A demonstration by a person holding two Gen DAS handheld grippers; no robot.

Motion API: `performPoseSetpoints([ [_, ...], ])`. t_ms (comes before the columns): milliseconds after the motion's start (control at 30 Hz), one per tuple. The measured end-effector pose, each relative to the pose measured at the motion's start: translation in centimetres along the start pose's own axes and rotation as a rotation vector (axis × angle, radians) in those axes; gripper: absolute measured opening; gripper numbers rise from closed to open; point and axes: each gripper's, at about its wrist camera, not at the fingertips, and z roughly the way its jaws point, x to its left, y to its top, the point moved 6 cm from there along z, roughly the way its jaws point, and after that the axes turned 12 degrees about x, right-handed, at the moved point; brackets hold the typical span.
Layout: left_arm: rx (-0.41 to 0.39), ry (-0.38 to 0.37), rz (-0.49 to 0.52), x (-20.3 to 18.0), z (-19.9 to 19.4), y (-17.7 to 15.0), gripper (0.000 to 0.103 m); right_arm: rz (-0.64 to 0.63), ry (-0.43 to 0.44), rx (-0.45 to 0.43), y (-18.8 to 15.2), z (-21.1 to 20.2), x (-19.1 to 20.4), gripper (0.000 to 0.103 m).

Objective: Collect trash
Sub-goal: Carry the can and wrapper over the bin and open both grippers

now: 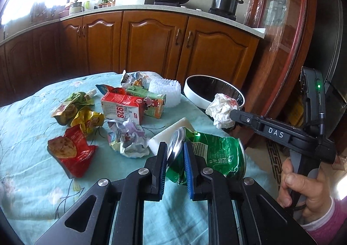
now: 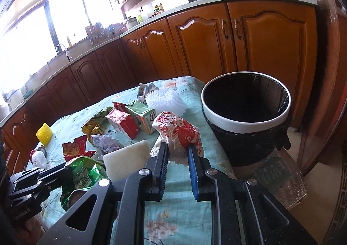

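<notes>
**A:** While both grabbers are loaded, we'd say we're barely into this one. Our left gripper (image 1: pixel 175 154) is pinched down on the green snack bag (image 1: pixel 208 154), and the right gripper (image 2: pixel 177 154) is clamped on the crumpled red-and-white wrapper (image 2: pixel 177 130). Neither piece is in the trash bin (image 2: pixel 245 119) yet. From the right wrist view the bin sits at about 2 o'clock off the fingertips, just past the table edge.

**B:** Anything in the bin already?

**A:** Can't tell, the liner's black and the inside is just dark. What we can see is a table still loaded. On the blue tablecloth (image 1: pixel 32 136), from the left wrist view, going 10 to 12 o'clock: red chip bag (image 1: pixel 73 151), yellow wrapper (image 1: pixel 89 120), green pouch (image 1: pixel 73 102), the red-and-white carton (image 1: pixel 122 107), a green carton (image 1: pixel 151 102) touching it, a balled-up paper wrapper (image 1: pixel 129 138), plus a white foam block (image 1: pixel 171 132) right by our jaws.

**B:** So two carried, most of it left?

**A:** Pretty much. We'd guess the drop into the bin is next for both, then many more trips. There's also a yellow spiky thing (image 2: pixel 44 133) way out at 9 o'clock in the right view, not sure that counts as trash.
</notes>
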Motion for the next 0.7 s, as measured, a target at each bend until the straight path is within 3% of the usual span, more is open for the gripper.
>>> performPoseSetpoints([
  [700,-0.016,0.074,0.062,-5.0,10.0,11.0,0.014,0.124,-0.065,-0.050,4.1,-1.5,-9.6,0.018],
])
